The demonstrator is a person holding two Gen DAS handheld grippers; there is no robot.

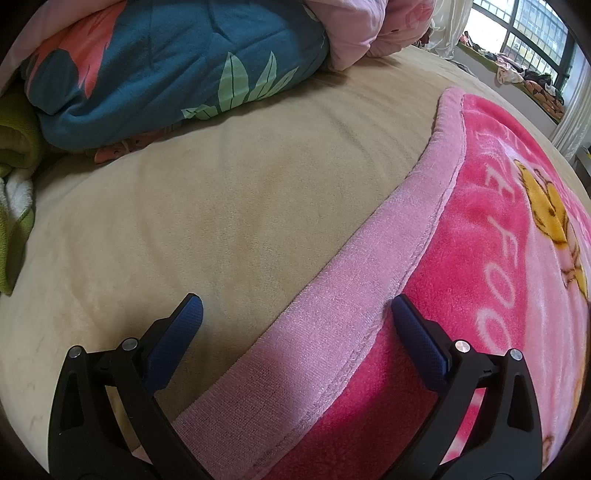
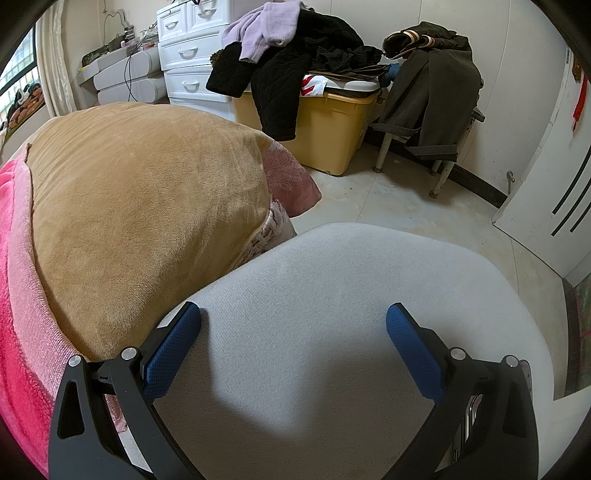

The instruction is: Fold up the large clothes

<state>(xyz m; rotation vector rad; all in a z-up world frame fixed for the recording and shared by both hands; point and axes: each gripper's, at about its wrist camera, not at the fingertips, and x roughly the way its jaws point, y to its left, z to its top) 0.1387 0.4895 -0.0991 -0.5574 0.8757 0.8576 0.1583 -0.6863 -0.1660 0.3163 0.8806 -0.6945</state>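
Grippers wide open over bed and mat

Blanket, one, pink with a paler pink border and a yellow cartoon bear, lies spread flat on the tan bed cover. Left gripper hangs just above the blanket's border, jaws spread wide and holding nothing; one blue pad sits over the tan cover, the other over the pink fabric. Behind it, one teal quilt with leaf print is bundled at the far side, one pale pink bundle beside it.

Right gripper is likewise wide open and empty, over one grey mat on the floor beside the bed's corner. The blanket's edge shows at the left of that view. Across the room stand one yellow bin heaped with dark clothes, one white drawer unit, and one chair draped with a dark coat.
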